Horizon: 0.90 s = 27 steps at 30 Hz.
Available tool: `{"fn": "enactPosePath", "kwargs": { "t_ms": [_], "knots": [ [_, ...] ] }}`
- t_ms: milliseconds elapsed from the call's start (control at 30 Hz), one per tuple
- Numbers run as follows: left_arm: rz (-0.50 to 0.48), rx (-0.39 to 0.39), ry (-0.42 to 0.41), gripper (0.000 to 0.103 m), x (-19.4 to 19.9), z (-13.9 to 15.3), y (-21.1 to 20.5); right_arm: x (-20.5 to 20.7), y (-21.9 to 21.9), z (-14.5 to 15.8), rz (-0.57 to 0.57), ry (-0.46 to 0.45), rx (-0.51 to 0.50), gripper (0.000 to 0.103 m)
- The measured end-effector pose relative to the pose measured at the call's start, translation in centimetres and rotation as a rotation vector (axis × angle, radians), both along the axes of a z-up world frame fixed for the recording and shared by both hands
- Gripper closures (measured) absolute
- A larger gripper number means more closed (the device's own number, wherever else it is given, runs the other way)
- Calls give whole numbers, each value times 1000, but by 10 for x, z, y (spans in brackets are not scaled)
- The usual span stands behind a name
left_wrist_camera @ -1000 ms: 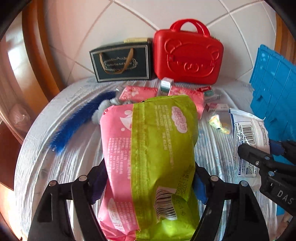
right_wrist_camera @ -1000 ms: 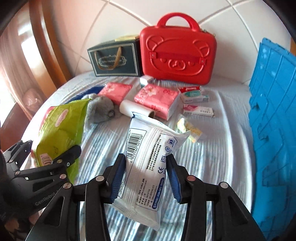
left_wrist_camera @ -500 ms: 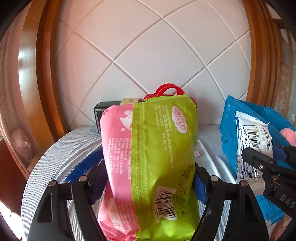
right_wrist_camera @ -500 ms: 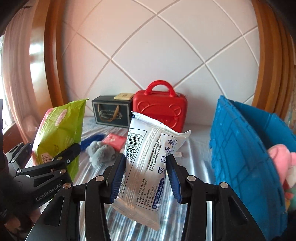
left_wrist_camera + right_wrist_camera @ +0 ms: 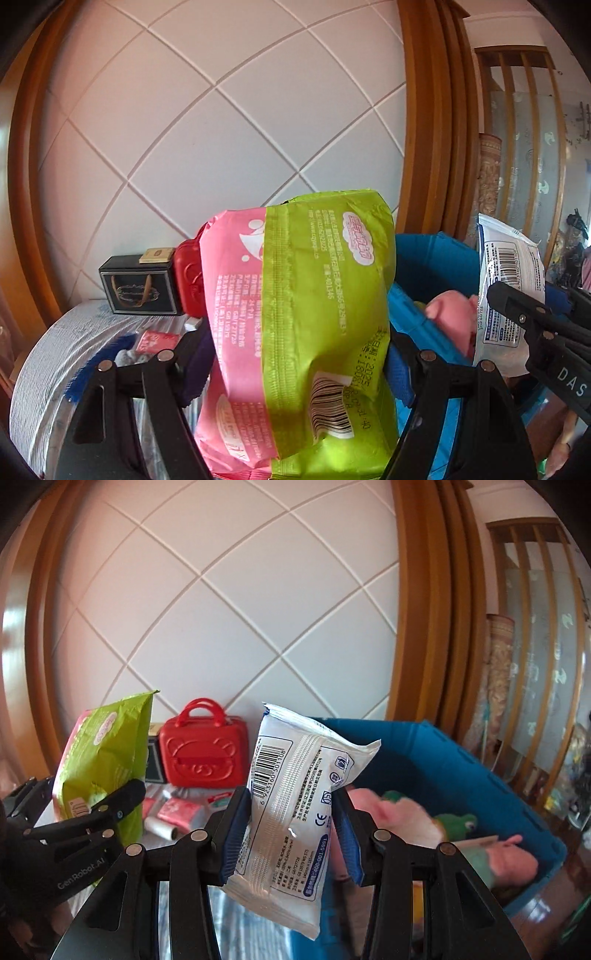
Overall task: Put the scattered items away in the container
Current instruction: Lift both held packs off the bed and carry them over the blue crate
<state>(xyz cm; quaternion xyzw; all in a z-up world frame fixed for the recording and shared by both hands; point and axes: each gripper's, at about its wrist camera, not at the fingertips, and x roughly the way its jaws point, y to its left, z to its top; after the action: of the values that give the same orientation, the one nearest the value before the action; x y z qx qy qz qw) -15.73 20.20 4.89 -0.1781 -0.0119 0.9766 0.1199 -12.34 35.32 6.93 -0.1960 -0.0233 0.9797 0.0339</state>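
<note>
My left gripper (image 5: 295,354) is shut on a pink and green packet (image 5: 306,314) and holds it upright in the air beside the blue crate (image 5: 432,258). My right gripper (image 5: 288,830) is shut on a white wipes pack (image 5: 295,805) and holds it over the blue crate's (image 5: 443,760) near left corner. The crate holds pink and green plush toys (image 5: 402,816). The green packet also shows at the left of the right wrist view (image 5: 107,753), and the white pack at the right of the left wrist view (image 5: 509,280).
A red bear case (image 5: 203,753) and a dark gift box (image 5: 138,288) stand at the back of the striped table (image 5: 55,343). Pink tissue packs (image 5: 181,808), a white roll (image 5: 160,827) and a blue fluffy item (image 5: 96,365) lie on it. A tiled wall is behind.
Both grippers have risen off the table with their packets and swung right toward the blue crate; the crate's inside with plush toys has come into view.
</note>
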Motion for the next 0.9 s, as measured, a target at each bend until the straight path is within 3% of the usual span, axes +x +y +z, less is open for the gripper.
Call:
{"fn": "enactPosePath", "kwargs": {
  "t_ms": [200, 300, 400, 633, 833, 900],
  "knots": [
    [-71, 27, 17, 26, 11, 20, 119, 16, 112, 8, -58, 25, 25, 58],
    [-96, 6, -30, 26, 11, 10, 174, 20, 161, 1, -67, 6, 34, 58],
    [-104, -23, -130, 26, 5, -11, 216, 13, 199, -14, -61, -44, 26, 58],
    [-97, -144, -325, 24, -5, -60, 268, 3, 254, -65, -46, -130, -24, 58],
    [-64, -178, -314, 21, 7, -63, 277, -2, 272, -95, -28, -171, -63, 58],
    [-58, -189, -305, 16, 11, -68, 278, -4, 274, -102, -24, -183, -81, 58]
  ]
}}
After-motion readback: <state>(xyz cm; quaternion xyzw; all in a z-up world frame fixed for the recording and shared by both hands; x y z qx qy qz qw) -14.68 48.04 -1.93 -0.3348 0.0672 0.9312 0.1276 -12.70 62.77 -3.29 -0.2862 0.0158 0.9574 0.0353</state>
